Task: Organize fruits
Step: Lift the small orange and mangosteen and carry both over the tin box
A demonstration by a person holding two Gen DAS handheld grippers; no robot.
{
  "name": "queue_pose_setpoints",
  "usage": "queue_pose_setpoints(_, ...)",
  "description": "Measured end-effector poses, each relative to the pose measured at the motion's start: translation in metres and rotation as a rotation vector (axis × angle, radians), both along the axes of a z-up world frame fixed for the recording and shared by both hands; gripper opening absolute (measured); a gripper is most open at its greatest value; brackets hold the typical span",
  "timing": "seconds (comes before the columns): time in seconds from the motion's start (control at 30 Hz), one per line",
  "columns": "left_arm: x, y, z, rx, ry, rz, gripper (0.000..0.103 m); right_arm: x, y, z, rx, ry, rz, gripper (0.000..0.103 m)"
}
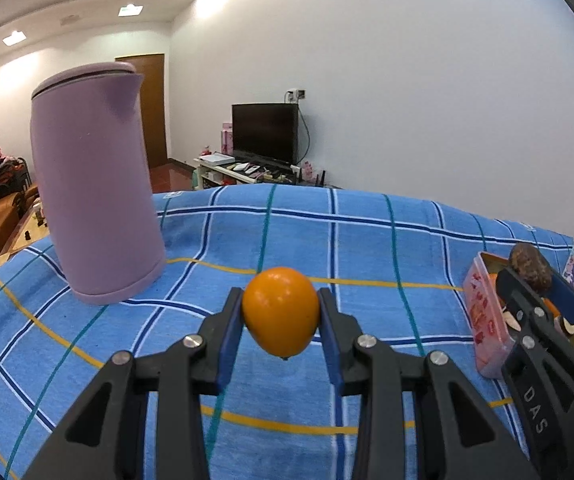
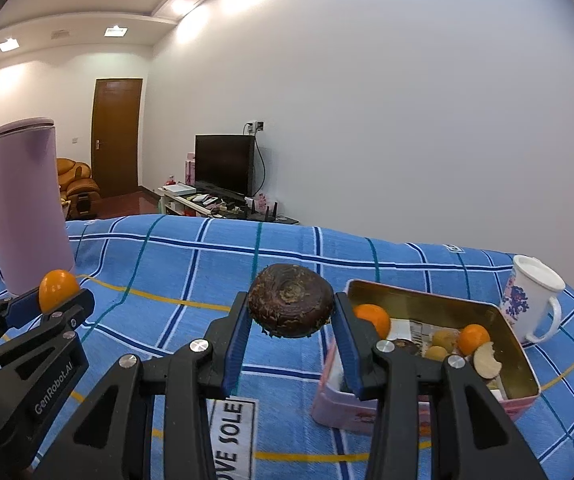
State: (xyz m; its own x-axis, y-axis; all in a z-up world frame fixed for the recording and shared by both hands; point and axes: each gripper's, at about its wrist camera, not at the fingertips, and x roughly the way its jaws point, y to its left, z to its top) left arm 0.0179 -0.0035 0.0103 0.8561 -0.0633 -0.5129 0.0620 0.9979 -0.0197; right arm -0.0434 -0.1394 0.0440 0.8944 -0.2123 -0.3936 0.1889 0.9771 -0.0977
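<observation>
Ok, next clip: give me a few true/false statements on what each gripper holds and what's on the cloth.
1. The left gripper is shut on a small orange fruit. True.
2. The right gripper is open, holding nothing. False: it is shut on a dark brown round fruit.
3. The pink tin already holds fruit. True.
4. The purple kettle lies on its side. False: it stands upright.
5. The white mug sits inside the tin. False: it stands beside it, on the blue checked cloth.
</observation>
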Motion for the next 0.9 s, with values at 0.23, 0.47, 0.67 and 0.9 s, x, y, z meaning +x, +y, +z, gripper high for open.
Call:
queue_pose_setpoints(0.23,-0.006,-0.020,0.001,0.010,-0.006,-0.047,0.038,-0.008,-0.016,0.000,0.003,0.003,-0.028,0.043)
queue_pose_setpoints(0.47,-0.012,-0.041,0.001,0.003,-0.002,-0.096,0.038,-0.017,-0.035,0.000,0.004,0.004,-0.059,0.043)
queue_pose_setpoints(0.67,-0.015,-0.060,0.000,0.006,-0.001,-0.137,0.038,-0.025,-0.051,0.001,-0.003,0.004,-0.085,0.043)
queue_pose_setpoints(0.9,-0.017,-0.085,0.000,-0.005,0.006,-0.186,0.038,-0.031,-0.079,0.002,-0.004,0.007,-0.131,0.043)
